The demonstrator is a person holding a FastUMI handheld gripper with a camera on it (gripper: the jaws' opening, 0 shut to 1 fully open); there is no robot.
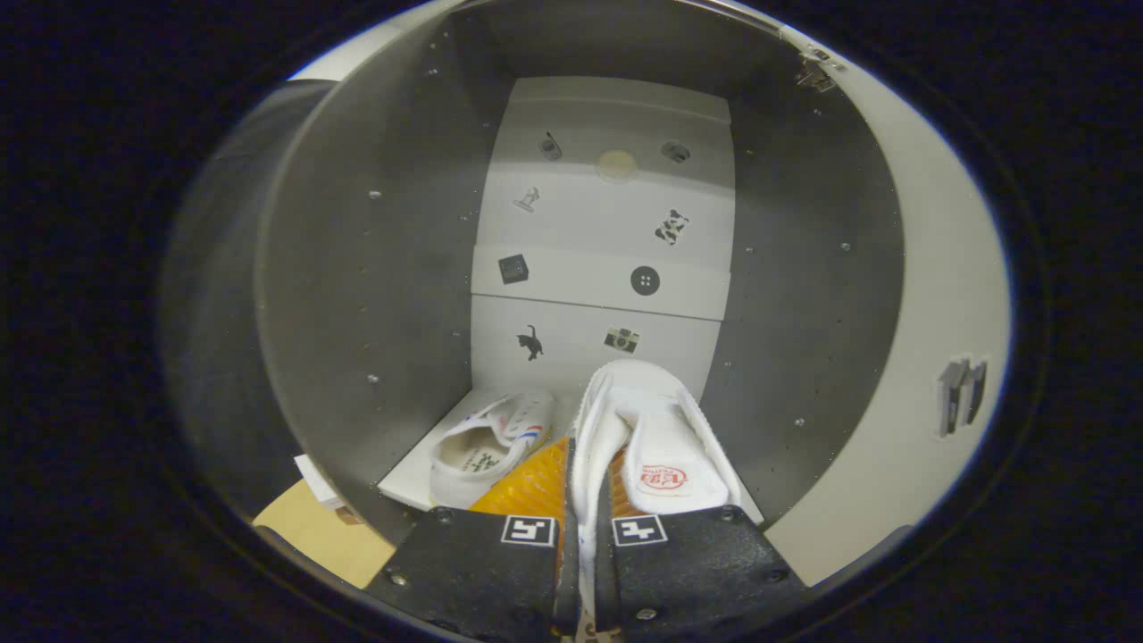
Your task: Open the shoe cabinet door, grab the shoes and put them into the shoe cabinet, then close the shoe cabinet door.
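The hand-held gripper [585, 554] is nearly closed, both fingers pinching the side wall of a white shoe [652, 446] carried inside the open shoe cabinet [357, 268]. It points straight in, low over the bottom shelf. Best lower it beside the other shoe [487, 446] already there, sole flat, before letting go

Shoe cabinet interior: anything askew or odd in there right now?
Nothing damaged or spilled. One white shoe lies on the cabinet floor, angled toward the left wall rather than square. The gripper is shut on the second shoe, pinching its side wall, so it hangs beside the first, not yet set down.
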